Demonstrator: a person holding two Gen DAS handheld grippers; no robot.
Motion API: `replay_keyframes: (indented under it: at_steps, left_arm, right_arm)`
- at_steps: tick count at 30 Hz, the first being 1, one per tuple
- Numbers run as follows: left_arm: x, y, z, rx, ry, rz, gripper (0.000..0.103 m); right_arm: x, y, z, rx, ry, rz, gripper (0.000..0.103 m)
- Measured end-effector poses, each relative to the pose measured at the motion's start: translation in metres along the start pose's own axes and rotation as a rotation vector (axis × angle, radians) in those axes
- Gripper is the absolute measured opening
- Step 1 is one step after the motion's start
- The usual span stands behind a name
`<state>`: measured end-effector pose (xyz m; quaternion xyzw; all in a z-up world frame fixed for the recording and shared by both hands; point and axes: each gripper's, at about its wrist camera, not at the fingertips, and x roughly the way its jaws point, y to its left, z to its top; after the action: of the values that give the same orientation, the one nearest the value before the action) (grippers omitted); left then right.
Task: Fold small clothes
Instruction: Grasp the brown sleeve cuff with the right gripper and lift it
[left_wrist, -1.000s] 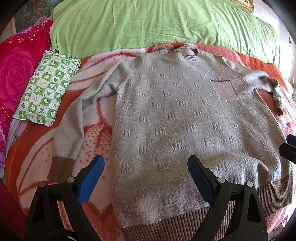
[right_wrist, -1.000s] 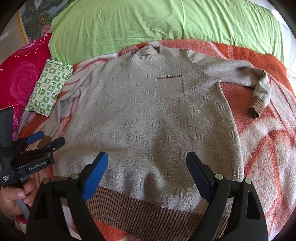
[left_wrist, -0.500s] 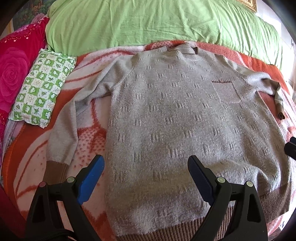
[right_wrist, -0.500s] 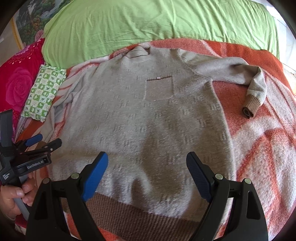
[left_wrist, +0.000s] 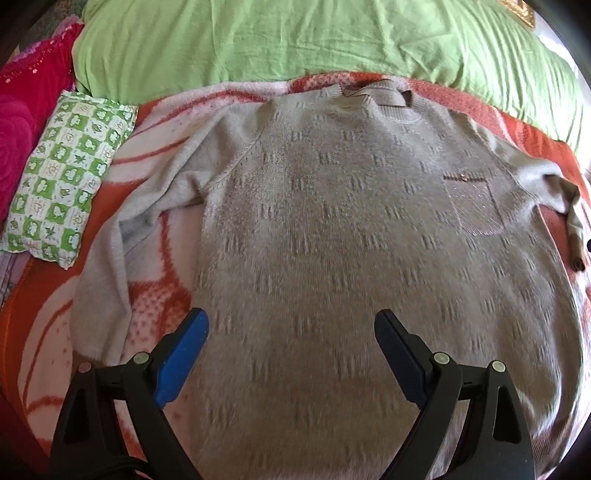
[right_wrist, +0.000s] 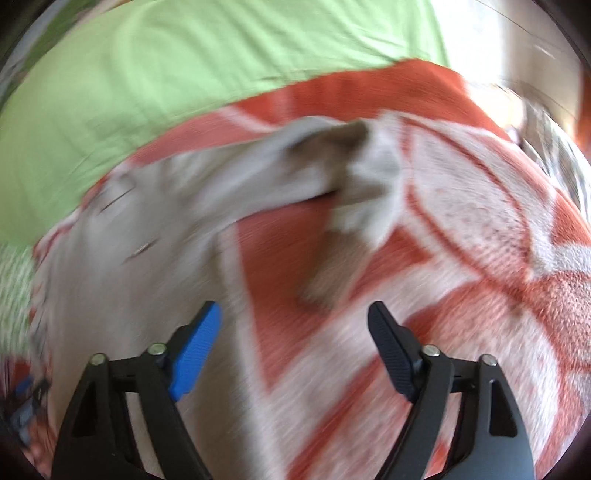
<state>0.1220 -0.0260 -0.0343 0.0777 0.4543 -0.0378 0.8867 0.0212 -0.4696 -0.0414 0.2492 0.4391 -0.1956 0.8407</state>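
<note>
I am holding the left black two-finger gripper with blue pads low and level, its jaws spread wide and gripping nothing, one bright blue pad on the left side and a darker one on the right. I am keeping the right black two-finger gripper with blue pads spread just as wide and empty; its view is blurring heavily, so its finer pose is unclear.

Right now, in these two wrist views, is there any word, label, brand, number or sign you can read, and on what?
None is legible.
Sweater: a small metal tag on the chest pocket, too small to read.
Green checked pouch: printed pictures only, no letters discernible.
Right wrist view: motion-blurred, nothing readable.
</note>
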Motion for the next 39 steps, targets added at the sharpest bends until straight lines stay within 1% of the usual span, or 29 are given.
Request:
replay_keyframes:
  at_steps: [1,2,3,4,5,7,9,11,13,15,17,19,21,22,24,26,27,28,29,30,31,33,35,37,39]
  left_arm:
    - [0.006,-0.001,0.004,-0.004,0.011,0.001,0.092]
    - [0.011,-0.003,0.006,-0.003,0.023,0.001,0.092]
    - [0.015,-0.004,0.010,-0.013,0.021,-0.016,0.092]
    - [0.020,-0.007,0.013,-0.009,0.026,-0.017,0.092]
    - [0.024,-0.008,0.015,-0.009,0.028,-0.023,0.092]
    - [0.033,-0.013,0.017,0.003,0.044,-0.025,0.092]
    - [0.039,-0.015,0.016,0.012,0.059,-0.022,0.092]
    - [0.045,-0.017,0.017,0.011,0.066,-0.032,0.092]
    - [0.049,-0.017,0.018,0.008,0.071,-0.034,0.092]
    - [0.051,-0.013,0.020,-0.007,0.072,-0.039,0.092]
    - [0.051,-0.009,0.022,-0.027,0.071,-0.048,0.092]
    - [0.049,-0.003,0.024,-0.045,0.064,-0.054,0.092]
    - [0.046,0.003,0.025,-0.060,0.059,-0.058,0.092]
    - [0.045,0.006,0.026,-0.066,0.055,-0.060,0.092]
    - [0.044,0.013,0.027,-0.082,0.051,-0.063,0.092]
    - [0.044,0.020,0.029,-0.097,0.057,-0.057,0.092]
    - [0.046,0.023,0.029,-0.101,0.061,-0.046,0.092]
    - [0.047,0.025,0.030,-0.102,0.064,-0.036,0.092]
    - [0.049,0.027,0.031,-0.107,0.067,-0.036,0.092]
    - [0.052,0.028,0.034,-0.112,0.070,-0.037,0.092]
    - [0.055,0.029,0.036,-0.113,0.071,-0.036,0.092]
    - [0.061,0.027,0.042,-0.112,0.067,-0.042,0.092]
    - [0.068,0.024,0.049,-0.097,0.064,-0.032,0.092]
    - [0.077,0.020,0.060,-0.088,0.053,0.001,0.092]
    - [0.085,0.016,0.073,-0.063,0.028,0.042,0.092]
  right_arm:
    - [0.012,-0.010,0.008,0.037,0.019,-0.002,0.067]
    - [0.023,-0.016,0.012,0.068,0.039,-0.006,0.064]
    - [0.034,-0.023,0.016,0.099,0.059,0.004,0.056]
    - [0.043,-0.027,0.019,0.128,0.077,0.029,0.047]
    - [0.049,-0.029,0.021,0.143,0.089,0.049,0.041]
    - [0.050,-0.029,0.025,0.151,0.089,0.062,0.014]
    - [0.030,-0.024,0.032,0.151,0.019,0.076,0.014]
    - [0.010,-0.015,0.045,0.126,-0.037,0.099,0.013]
    - [-0.013,0.011,0.061,0.060,-0.067,0.170,0.013]
    - [-0.027,0.047,0.073,-0.044,-0.054,0.235,0.013]
    - [-0.035,0.109,0.082,-0.205,-0.016,0.334,0.013]
    - [-0.033,0.166,0.080,-0.319,0.038,0.433,0.013]
    - [-0.017,0.233,0.070,-0.430,0.136,0.553,0.013]
    - [-0.007,0.260,0.060,-0.476,0.179,0.596,0.013]
    - [0.014,0.305,0.033,-0.558,0.274,0.643,0.013]
    - [0.039,0.338,0.010,-0.593,0.369,0.689,0.017]
    - [0.046,0.345,0.001,-0.605,0.394,0.693,0.020]
    - [0.058,0.357,-0.012,-0.638,0.432,0.679,0.030]
    - [0.064,0.358,-0.019,-0.651,0.441,0.662,0.037]
    - [0.066,0.356,-0.022,-0.642,0.435,0.653,0.047]
    - [0.070,0.353,-0.020,-0.612,0.429,0.660,0.055]
    - [0.072,0.336,-0.012,-0.542,0.421,0.686,0.062]
    - [0.070,0.307,0.003,-0.472,0.399,0.685,0.063]
    - [0.063,0.275,0.018,-0.426,0.339,0.642,0.063]
    - [0.057,0.255,0.027,-0.382,0.294,0.607,0.063]
